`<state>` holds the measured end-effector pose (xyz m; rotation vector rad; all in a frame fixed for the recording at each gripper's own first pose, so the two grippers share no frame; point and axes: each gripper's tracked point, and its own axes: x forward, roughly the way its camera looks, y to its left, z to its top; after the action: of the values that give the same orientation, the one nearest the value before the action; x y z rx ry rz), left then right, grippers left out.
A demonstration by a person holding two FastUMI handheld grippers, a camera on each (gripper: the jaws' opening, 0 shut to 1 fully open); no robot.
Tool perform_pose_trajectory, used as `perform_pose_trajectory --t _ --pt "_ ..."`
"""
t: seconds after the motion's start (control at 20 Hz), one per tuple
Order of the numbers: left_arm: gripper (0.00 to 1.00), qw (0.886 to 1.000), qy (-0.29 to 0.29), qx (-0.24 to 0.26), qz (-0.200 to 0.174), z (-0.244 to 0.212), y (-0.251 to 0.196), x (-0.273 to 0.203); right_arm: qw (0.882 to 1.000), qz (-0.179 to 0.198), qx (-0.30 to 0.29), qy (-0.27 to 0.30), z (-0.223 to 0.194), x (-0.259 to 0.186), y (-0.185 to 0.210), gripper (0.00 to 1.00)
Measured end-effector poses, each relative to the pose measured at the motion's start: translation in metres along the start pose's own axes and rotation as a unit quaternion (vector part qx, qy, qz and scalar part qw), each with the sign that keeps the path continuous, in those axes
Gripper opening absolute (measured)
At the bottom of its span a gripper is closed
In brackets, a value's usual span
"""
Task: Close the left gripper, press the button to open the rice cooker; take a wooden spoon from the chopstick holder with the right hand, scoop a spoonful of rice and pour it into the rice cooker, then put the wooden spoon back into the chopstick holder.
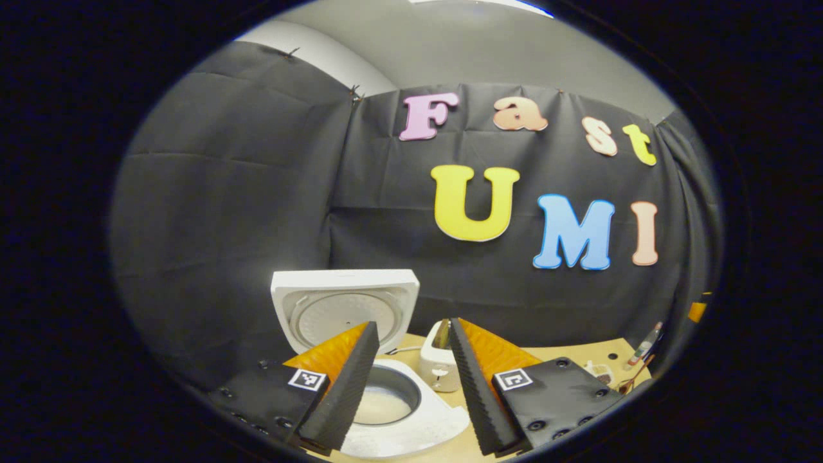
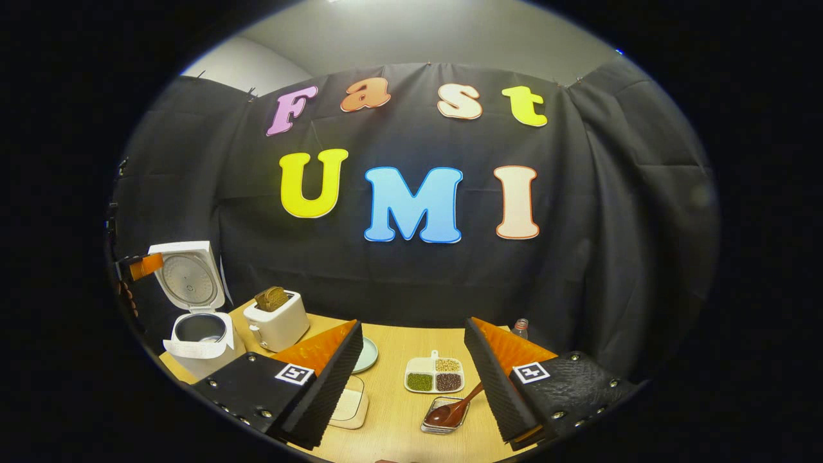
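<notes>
Between the spread fingers of the left gripper (image 1: 408, 379), whose jaws stand open and hold nothing, the white rice cooker (image 1: 398, 411) sits just below and ahead, its round inner pot showing pale contents. Its lid (image 1: 344, 305) stands raised upright behind the pot, inner side facing the camera. Just beyond the cooker, between the fingertips, a white toaster (image 1: 440, 366) stands on the wooden table (image 1: 578, 354). Toward the table's far right edge lie a few small items, too blurred to name.

Ahead of the right gripper (image 2: 411, 379), whose jaws are likewise open and empty, a small metal tray (image 2: 443, 417) rests near the front edge of the table (image 2: 392, 411), with the wooden spoon (image 2: 453, 408) lying in it, its bowl down in the tray and its handle slanting up toward the right finger. Just behind it stands a white divided dish (image 2: 434, 375) with green, brown and pale grains. A pale flat dish (image 2: 350, 405) shows beside the left finger, and a light green plate (image 2: 366, 355) beyond it. Farther left stand the toaster (image 2: 278, 321), with a slice of bread (image 2: 272, 298) in it, and the rice cooker (image 2: 202, 341) at the far left edge, lid (image 2: 189, 275) up. The other gripper's orange finger (image 2: 144, 265) shows beside that lid. A small bottle (image 2: 521, 328) stands at the back edge, behind the right finger.
</notes>
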<state>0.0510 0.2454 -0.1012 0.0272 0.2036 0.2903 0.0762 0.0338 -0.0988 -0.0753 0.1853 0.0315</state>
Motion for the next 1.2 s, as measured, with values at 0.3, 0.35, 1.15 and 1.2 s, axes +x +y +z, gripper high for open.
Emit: perform_pose_trajectory --t 0.3,0.35,1.15,1.2 --pt "0.99 0.996 -0.052 0.039 -0.064 0.028 -0.076 -0.038 1.000 -0.025 0.016 -0.006 -0.001 -0.005 -0.035 0.97" --pt "0.99 0.995 -0.056 0.041 -0.073 0.031 -0.088 -0.042 0.999 -0.032 0.020 -0.005 -0.003 -0.005 -0.042 0.97" --pt "0.99 0.995 -0.015 0.046 -0.088 -0.003 -0.139 -0.049 0.991 -0.059 0.079 0.095 -0.115 0.058 -0.111 0.97" --pt "0.97 0.995 -0.010 0.051 -0.084 -0.005 -0.138 -0.048 0.989 -0.057 0.084 0.106 -0.126 0.064 -0.113 0.97"
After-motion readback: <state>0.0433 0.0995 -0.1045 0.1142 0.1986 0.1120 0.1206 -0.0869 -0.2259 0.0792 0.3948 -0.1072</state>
